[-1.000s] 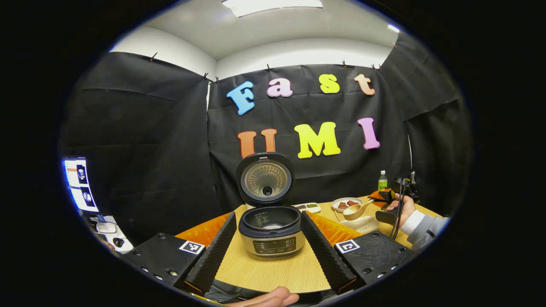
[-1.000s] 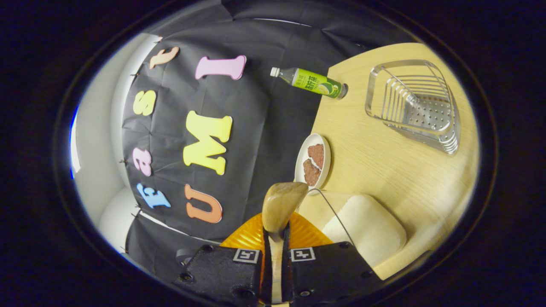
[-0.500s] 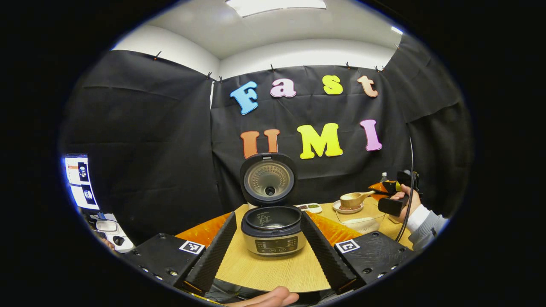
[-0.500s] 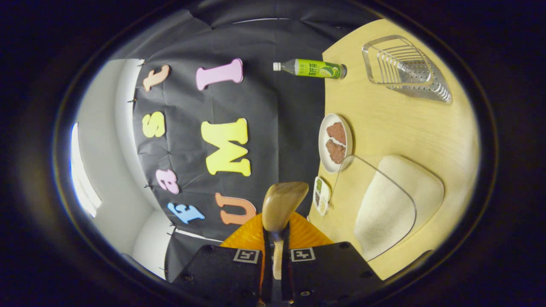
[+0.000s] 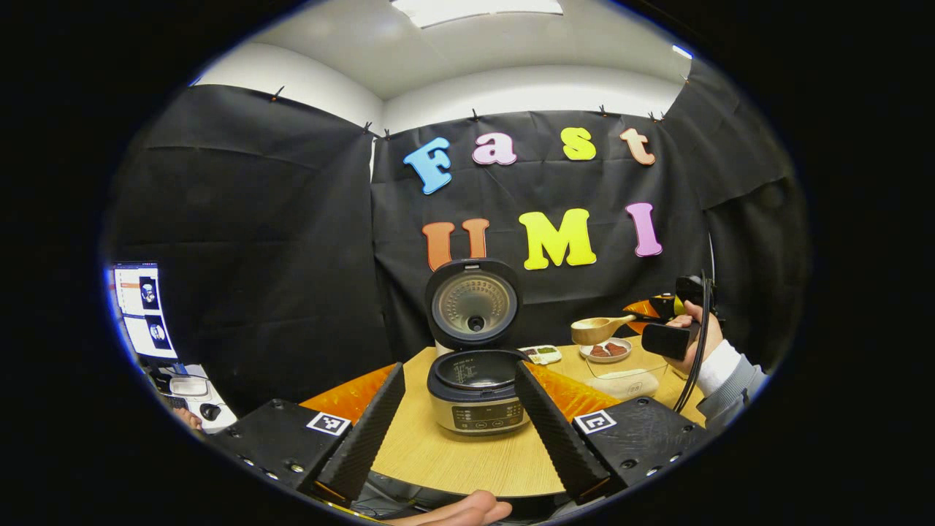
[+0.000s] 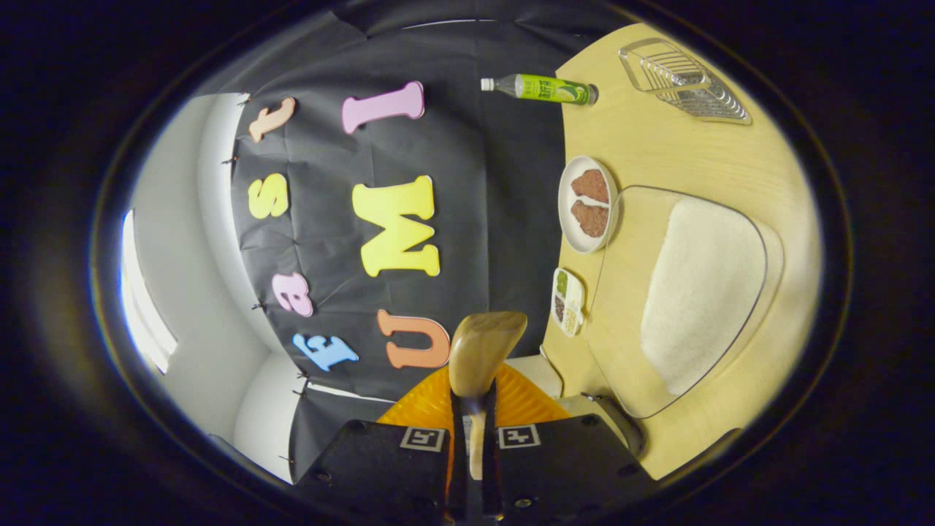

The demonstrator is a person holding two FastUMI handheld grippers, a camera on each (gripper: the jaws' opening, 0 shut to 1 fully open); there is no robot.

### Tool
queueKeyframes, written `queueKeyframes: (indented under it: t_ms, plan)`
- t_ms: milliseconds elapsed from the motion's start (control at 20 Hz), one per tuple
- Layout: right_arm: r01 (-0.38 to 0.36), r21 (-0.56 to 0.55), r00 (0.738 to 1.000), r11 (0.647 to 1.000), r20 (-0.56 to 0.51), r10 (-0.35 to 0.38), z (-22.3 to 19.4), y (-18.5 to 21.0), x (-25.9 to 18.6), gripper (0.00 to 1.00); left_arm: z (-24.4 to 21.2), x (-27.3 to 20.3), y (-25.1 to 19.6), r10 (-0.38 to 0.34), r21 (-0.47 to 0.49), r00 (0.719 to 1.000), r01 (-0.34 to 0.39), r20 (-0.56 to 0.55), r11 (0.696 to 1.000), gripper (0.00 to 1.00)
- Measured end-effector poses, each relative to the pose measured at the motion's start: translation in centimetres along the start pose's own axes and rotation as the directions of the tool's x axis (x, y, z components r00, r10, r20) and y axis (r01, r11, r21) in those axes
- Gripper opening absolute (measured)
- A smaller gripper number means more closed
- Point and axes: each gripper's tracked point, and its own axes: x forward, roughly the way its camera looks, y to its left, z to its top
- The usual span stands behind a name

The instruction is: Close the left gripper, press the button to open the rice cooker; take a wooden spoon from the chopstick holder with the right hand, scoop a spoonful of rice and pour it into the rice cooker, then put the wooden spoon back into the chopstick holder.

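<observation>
The grey rice cooker (image 5: 478,391) stands open; the right gripper (image 6: 473,446), clamping the wooden spoon (image 6: 478,351), has yet to pour; the left gripper (image 5: 459,416) gapes empty.

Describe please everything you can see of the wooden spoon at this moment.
The wooden spoon is light brown, smooth wood with a deep rounded bowl and a short handle. The right gripper has its jaws shut on the handle. In the left gripper view the spoon is in the air, roughly level, above the small plate, bowl toward the open rice cooker.
</observation>
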Motion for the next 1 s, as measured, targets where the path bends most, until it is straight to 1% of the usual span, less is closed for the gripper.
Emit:
queueKeyframes:
  t_ms: [100,150,200,350,400,550,700,750,800,850,1000]
  plan:
    - [-0.004,-0.029,1.000,1.000,-0.012,0.004,-2.0,0.8,0.5,0.13,0.1,-0.3,0.4,0.007,0.002,1.000,-0.007,0.005,1.000,0.96]
    - [-0.011,-0.050,1.000,0.999,-0.025,0.009,-3.2,1.3,0.8,0.10,0.1,-0.5,0.8,0.012,0.003,1.000,-0.012,0.008,1.000,0.96]
    - [-0.018,-0.073,0.999,0.997,-0.040,0.015,-4.4,1.8,0.9,0.13,0.2,-0.7,1.1,0.017,0.004,1.000,-0.017,0.009,1.000,0.96]
    - [-0.040,-0.115,0.997,0.993,-0.066,0.033,-7.4,3.1,1.9,0.11,0.2,-0.8,1.5,0.022,0.000,1.000,-0.022,0.010,1.000,0.96]
    - [-0.043,-0.130,0.997,0.991,-0.071,0.034,-8.4,3.5,2.2,0.13,0.1,-0.8,1.6,0.023,0.001,1.000,-0.023,0.009,1.000,0.96]
    - [-0.035,-0.195,0.997,0.980,-0.068,0.022,-10.5,4.2,3.7,0.13,0.2,-0.9,2.1,0.028,0.008,1.000,-0.028,0.012,1.000,0.96]
    - [-0.025,-0.235,0.998,0.972,-0.054,0.013,-12.3,4.9,5.0,0.13,0.1,-0.9,2.1,0.025,0.011,1.000,-0.025,0.014,1.000,0.96]
    - [-0.027,-0.253,0.998,0.967,-0.055,0.014,-13.0,5.1,5.4,0.10,0.1,-0.8,2.3,0.024,0.012,1.000,-0.024,0.014,1.000,0.96]
    - [-0.023,-0.277,0.999,0.961,-0.054,0.009,-13.4,5.1,5.8,0.13,-0.1,-0.7,2.4,0.024,0.011,1.000,-0.024,0.012,1.000,0.96]
    - [-0.015,-0.306,0.999,0.952,-0.051,-0.001,-13.8,5.1,6.0,0.13,-0.2,-0.6,2.3,0.022,0.010,1.000,-0.022,0.010,1.000,0.96]
    - [-0.023,-0.417,0.999,0.909,-0.040,0.007,-14.6,5.8,6.2,0.13,-0.9,-0.1,2.3,0.018,0.004,1.000,-0.018,-0.003,1.000,0.96]
